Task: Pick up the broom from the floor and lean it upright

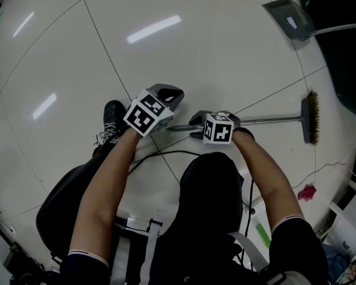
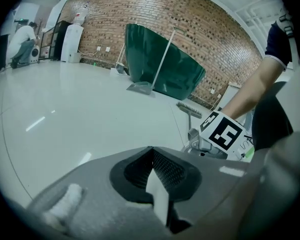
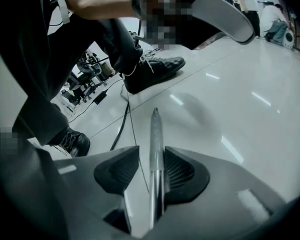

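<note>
The broom lies flat on the white tiled floor, its metal handle [image 1: 267,121] running right to the brush head [image 1: 310,117]. My right gripper [image 1: 197,121] is down at the handle's free end. In the right gripper view the handle [image 3: 156,134] lies between the open jaws of my right gripper [image 3: 151,155], close against the right pad [image 3: 177,169], with a gap to the left pad. My left gripper [image 1: 171,94] hovers just left of the handle's tip, holding nothing. In the left gripper view its pads [image 2: 165,169] meet at the tip, and the brush head [image 2: 190,108] shows beyond the right gripper's marker cube [image 2: 222,133].
A long-handled dustpan [image 1: 288,18] lies at the far right, next to a dark green tub [image 2: 165,59] before a brick wall. A black cable [image 1: 166,154] crosses the floor by my shoe [image 1: 113,120]. A small red object [image 1: 307,192] lies lower right. A person crouches far off [image 2: 22,44].
</note>
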`<action>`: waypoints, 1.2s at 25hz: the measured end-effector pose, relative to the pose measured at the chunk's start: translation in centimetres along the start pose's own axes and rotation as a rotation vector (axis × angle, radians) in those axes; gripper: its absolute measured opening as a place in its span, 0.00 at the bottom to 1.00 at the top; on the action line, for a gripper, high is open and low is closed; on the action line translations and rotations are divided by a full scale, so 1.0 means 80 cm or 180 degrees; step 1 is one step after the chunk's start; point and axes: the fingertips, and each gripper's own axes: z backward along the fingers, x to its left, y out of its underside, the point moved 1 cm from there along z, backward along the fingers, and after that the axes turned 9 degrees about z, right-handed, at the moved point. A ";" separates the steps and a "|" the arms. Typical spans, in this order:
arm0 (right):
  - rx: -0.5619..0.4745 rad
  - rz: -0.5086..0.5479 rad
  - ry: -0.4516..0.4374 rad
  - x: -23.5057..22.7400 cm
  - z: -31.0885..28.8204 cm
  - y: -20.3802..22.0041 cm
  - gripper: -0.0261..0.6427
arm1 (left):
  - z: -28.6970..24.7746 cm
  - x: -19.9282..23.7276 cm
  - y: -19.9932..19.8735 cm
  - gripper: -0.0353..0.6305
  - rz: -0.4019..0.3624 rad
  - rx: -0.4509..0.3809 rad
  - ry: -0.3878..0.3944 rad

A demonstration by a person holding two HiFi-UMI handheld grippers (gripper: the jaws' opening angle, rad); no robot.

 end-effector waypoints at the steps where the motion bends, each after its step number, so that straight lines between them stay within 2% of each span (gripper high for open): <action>1: 0.0016 0.0002 0.0006 0.001 -0.001 0.002 0.27 | 0.000 -0.002 0.001 0.06 -0.0003 0.0002 0.0006; 5: 0.0016 0.0036 0.0072 -0.005 -0.002 0.004 0.25 | 0.000 -0.002 0.003 0.06 -0.0018 0.0000 -0.0006; 8: 0.0052 0.0093 0.0138 -0.009 -0.004 0.006 0.17 | 0.000 -0.002 0.007 0.06 -0.0022 0.0020 -0.0011; 12: 0.0050 0.0052 0.0211 -0.016 0.002 0.005 0.17 | 0.004 -0.002 0.008 0.06 -0.0074 0.0062 -0.0027; 17: -0.0168 -0.0068 0.0492 -0.040 0.043 -0.014 0.17 | 0.024 0.012 -0.008 0.06 -0.0121 0.0045 -0.0169; 20: -0.0306 -0.0090 0.0777 -0.066 0.080 -0.033 0.17 | 0.045 0.028 -0.035 0.06 -0.0171 -0.0049 -0.0303; 24: -0.0569 -0.0142 0.1308 -0.112 0.145 -0.063 0.17 | 0.074 0.055 -0.082 0.06 -0.0226 -0.0257 -0.0550; 30: -0.0903 -0.0153 0.2068 -0.144 0.267 -0.102 0.17 | 0.117 0.057 -0.179 0.06 -0.0394 -0.0855 -0.0681</action>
